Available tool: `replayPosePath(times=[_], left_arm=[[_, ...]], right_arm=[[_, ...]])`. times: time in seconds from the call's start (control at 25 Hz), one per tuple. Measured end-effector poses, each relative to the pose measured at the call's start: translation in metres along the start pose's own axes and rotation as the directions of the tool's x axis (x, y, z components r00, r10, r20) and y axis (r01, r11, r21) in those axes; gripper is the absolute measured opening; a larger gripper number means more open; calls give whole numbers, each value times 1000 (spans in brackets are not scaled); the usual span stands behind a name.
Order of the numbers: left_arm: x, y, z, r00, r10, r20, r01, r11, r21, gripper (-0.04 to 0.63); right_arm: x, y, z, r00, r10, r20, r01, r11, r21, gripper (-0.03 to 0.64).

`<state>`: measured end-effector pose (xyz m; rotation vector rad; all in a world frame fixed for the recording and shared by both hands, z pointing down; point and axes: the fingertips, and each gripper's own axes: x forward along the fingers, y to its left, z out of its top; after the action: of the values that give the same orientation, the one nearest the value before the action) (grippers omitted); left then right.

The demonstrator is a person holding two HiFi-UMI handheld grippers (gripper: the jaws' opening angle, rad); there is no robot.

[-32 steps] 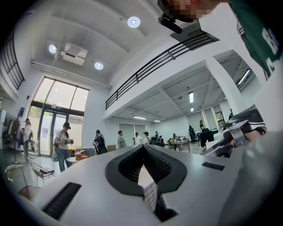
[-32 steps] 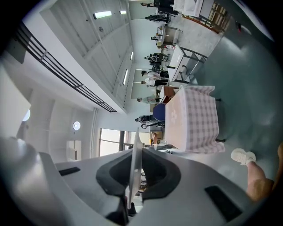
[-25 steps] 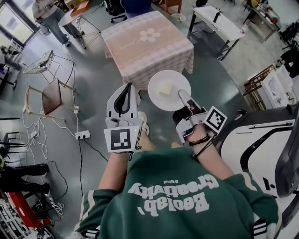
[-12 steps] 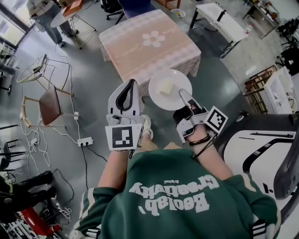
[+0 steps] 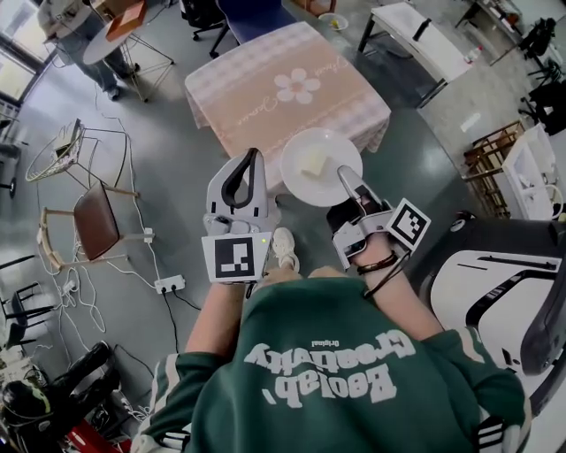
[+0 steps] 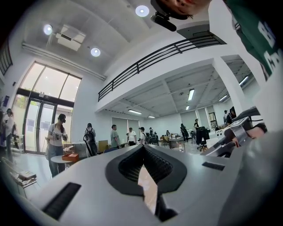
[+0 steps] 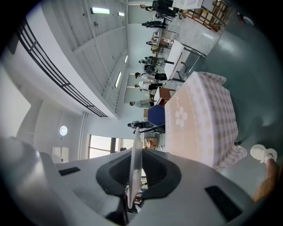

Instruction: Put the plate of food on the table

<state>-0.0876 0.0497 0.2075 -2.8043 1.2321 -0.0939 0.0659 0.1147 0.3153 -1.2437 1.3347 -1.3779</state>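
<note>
A white plate point(image 5: 320, 166) with a pale block of food point(image 5: 311, 164) hangs level over the near edge of the table point(image 5: 287, 88), which wears a pink checked cloth with a flower print. My right gripper point(image 5: 345, 179) is shut on the plate's near rim. In the right gripper view the plate point(image 7: 134, 163) shows edge-on between the jaws, with the table point(image 7: 201, 123) beyond. To the plate's left, my left gripper point(image 5: 254, 154) is held with its tips together and nothing in them. In the left gripper view the left gripper point(image 6: 143, 149) points into the hall.
A brown chair point(image 5: 93, 221) and a wire chair point(image 5: 62, 142) stand on the floor at left, with cables and a power strip point(image 5: 170, 284). A white machine point(image 5: 495, 283) is close at right. A white bench table point(image 5: 416, 40) and a blue chair point(image 5: 252, 16) lie beyond the table.
The table has drawn closer. The plate, earlier over bare floor short of the cloth, now overlaps the table's near edge. Both grippers keep their hold and pose.
</note>
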Motion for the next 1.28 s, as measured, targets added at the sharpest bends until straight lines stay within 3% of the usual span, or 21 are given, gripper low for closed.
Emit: replayPosePath(times=[0.44,1.28], left_arm=[[57,49,-3,998,-53,19,52,999,8,11],[93,75,-12,997,-70,9,70,997,41,9]], right_arm=[[64,2,2,999,-4,39,4,1000,13,35],[99,-4,12,999,-17,41,16,1000,16,35]])
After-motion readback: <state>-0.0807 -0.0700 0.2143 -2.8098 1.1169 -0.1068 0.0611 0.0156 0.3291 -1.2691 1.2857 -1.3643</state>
